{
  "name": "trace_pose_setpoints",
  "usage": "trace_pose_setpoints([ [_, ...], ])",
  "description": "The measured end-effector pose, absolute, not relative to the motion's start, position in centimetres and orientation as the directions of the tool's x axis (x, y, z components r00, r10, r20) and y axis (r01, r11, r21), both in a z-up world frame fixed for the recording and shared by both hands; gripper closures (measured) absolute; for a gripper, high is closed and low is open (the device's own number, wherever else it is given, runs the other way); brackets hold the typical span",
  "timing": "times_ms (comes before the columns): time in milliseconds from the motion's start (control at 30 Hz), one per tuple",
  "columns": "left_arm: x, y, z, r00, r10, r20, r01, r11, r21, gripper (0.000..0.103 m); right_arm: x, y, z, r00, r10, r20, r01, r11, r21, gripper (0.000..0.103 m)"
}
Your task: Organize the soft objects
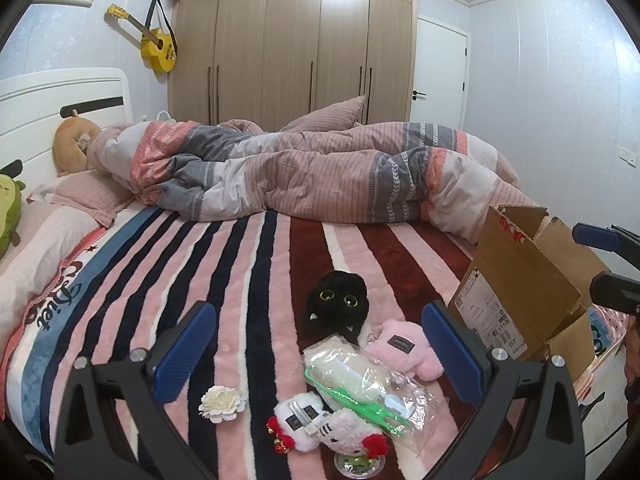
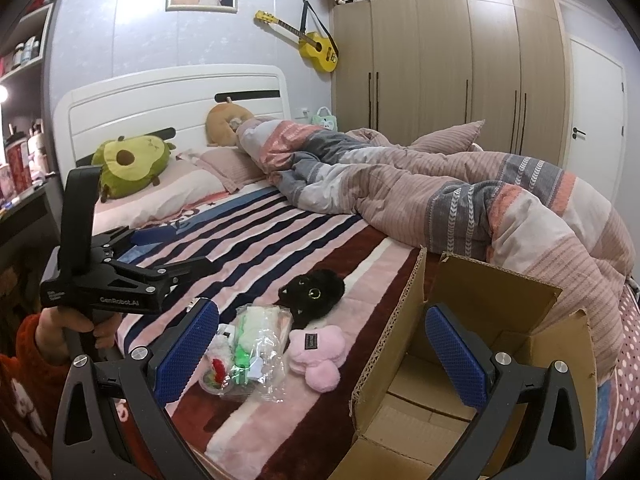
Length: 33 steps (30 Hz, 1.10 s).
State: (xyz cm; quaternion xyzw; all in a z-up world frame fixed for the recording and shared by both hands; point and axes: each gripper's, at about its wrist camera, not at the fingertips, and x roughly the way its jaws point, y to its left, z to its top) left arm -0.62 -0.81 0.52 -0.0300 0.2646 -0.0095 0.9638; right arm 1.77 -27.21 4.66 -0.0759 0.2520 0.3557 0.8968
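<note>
Plastic bag (image 1: 368,392) lies flat, long axis toward black cat plush (image 1: 336,304).

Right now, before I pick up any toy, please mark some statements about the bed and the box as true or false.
1. The cardboard box is open and no toy shows inside it. True.
2. The black cat plush already lies inside the box. False: it lies on the striped blanket, beside the box.
3. The left tongs grip the pink plush. False: they are open and hold nothing.
4. The right tongs are open. True.
5. A white fabric flower lies on the blanket. True.
</note>
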Motion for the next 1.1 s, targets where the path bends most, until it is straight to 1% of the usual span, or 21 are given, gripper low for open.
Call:
trace_pose_setpoints([
  [767,-0.7,-0.9,0.4,0.859,-0.047,-0.509,0.014,0.998,-0.069,0.000,1.7,-27.3,4.7,0.619,0.599,-0.508,-0.677,0.735,0.042,0.000],
  [867,-0.9,-0.8,0.3,0.860,-0.065,-0.506,0.033,0.997,-0.074,0.000,1.3,-26.7,4.7,0.615,0.599,-0.513,-0.686,0.727,0.026,0.000],
  [1000,-1.0,0.5,0.2,0.864,-0.083,-0.497,0.051,0.996,-0.077,0.000,0.2,-24.7,4.8,0.628,0.566,-0.533,-0.686,0.726,-0.037,0.000],
  [1033,-1.2,1.1,0.0,0.866,-0.093,-0.491,0.057,0.994,-0.089,0.000,0.0,-24.1,4.9,0.628,0.570,-0.530,-0.693,0.719,-0.047,0.001],
  [1067,-1.1,1.7,0.0,0.869,-0.095,-0.485,0.056,0.994,-0.094,0.000,-0.2,-23.2,4.9,0.623,0.571,-0.535,-0.702,0.710,-0.060,0.006],
  [1100,-1.3,2.5,-0.1,0.876,-0.093,-0.474,0.052,0.994,-0.099,0.000,-0.2,-22.2,4.9,0.620,0.559,-0.550,-0.704,0.705,-0.078,0.025],
])
